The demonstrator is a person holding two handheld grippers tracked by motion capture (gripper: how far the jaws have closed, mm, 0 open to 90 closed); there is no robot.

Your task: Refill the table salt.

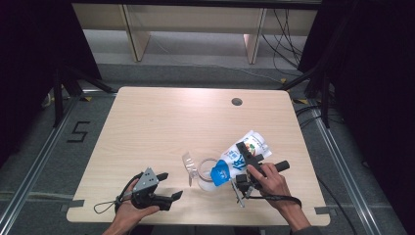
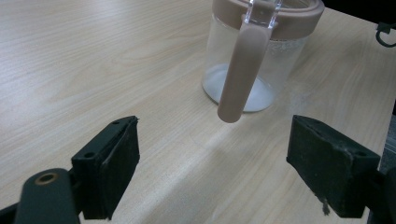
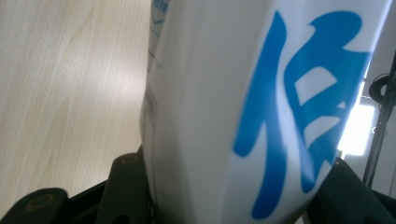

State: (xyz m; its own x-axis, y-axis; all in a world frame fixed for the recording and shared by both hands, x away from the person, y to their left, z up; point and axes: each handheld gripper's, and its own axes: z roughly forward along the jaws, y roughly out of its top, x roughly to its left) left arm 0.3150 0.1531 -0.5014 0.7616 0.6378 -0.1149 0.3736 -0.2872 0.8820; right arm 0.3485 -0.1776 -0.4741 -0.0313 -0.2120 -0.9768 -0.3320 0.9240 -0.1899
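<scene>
Gripping the white carton [image 1: 241, 157] between its jaws, my right gripper [image 1: 246, 169] holds it tilted, blue cap end low over the mouth of the jug [image 1: 207, 175] at the near middle of the table [image 1: 161, 127]. In the right gripper view the carton [image 3: 233, 112], with its blue lettering, sits tight between both pads. My left gripper [image 1: 169, 188] rests at the near left, jaws wide with nothing between them, pointing toward the jug [image 2: 261, 56], whose pinkish handle [image 2: 243, 74] faces it.
</scene>
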